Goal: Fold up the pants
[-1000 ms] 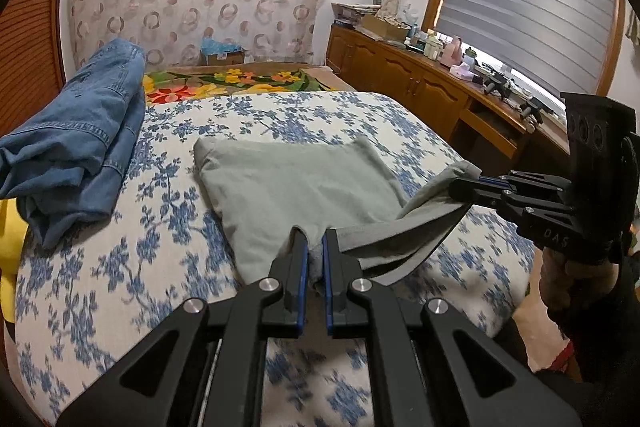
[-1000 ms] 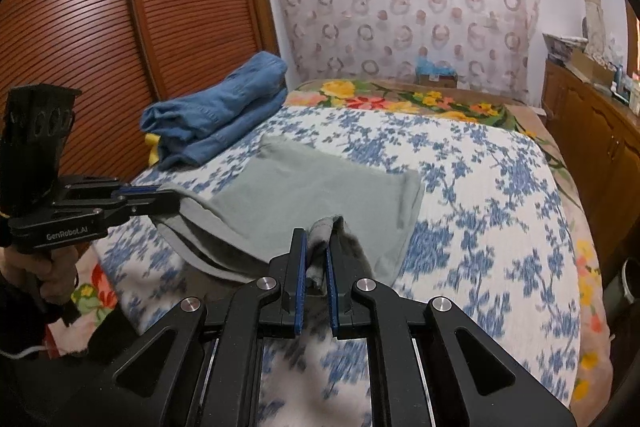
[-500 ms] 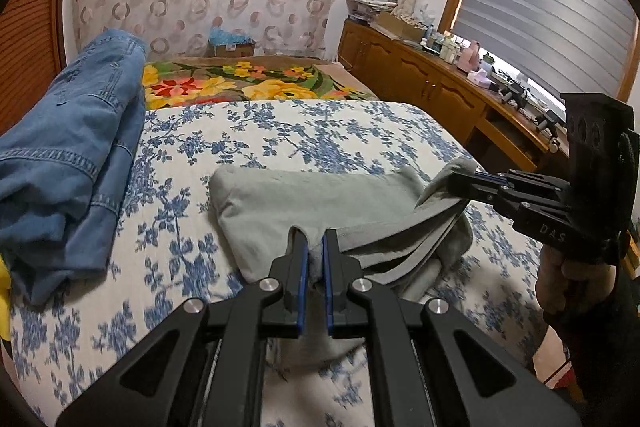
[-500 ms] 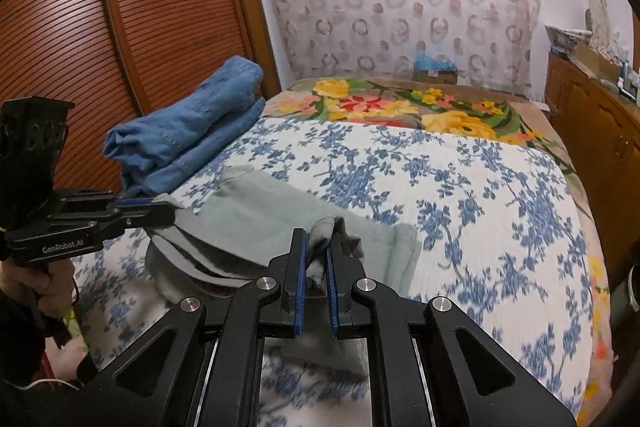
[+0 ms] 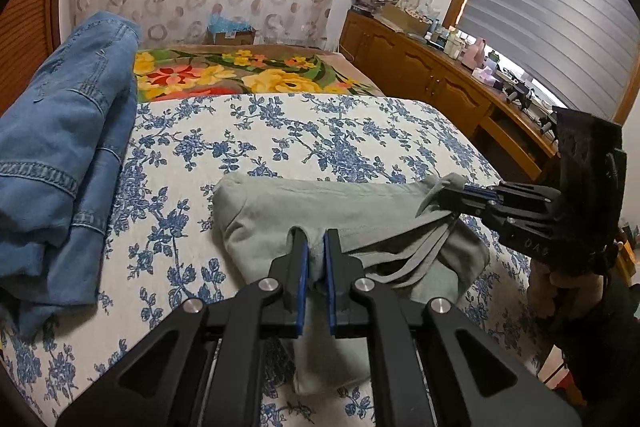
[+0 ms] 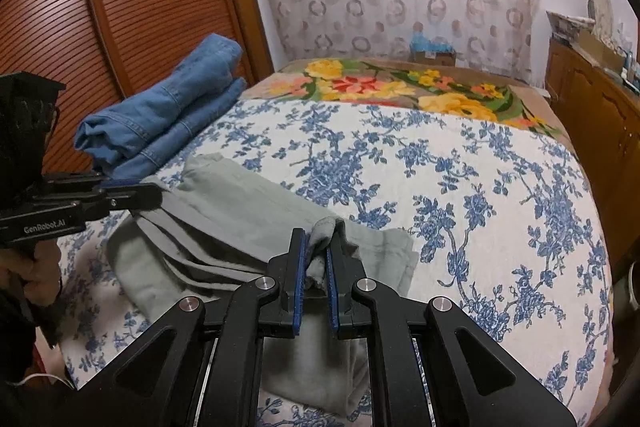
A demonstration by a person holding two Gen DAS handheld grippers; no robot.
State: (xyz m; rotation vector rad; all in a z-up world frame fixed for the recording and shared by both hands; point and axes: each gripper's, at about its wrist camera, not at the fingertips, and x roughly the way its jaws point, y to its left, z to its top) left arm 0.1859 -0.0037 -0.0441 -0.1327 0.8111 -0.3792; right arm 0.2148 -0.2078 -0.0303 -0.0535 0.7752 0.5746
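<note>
Here both grippers' fingers [image 5: 299, 269] pinch the grey pants [image 5: 320, 205], left [image 5: 315, 259] loosening, hiding gripped corners.

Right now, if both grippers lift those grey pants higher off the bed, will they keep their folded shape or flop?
The grey pants will probably flop: the cloth sags between the left gripper, whose jaws are opening around it, and the right gripper. Loose layers already droop at the near edge, so the fold would likely slide apart. They look light; thin pinches carry them.
</note>
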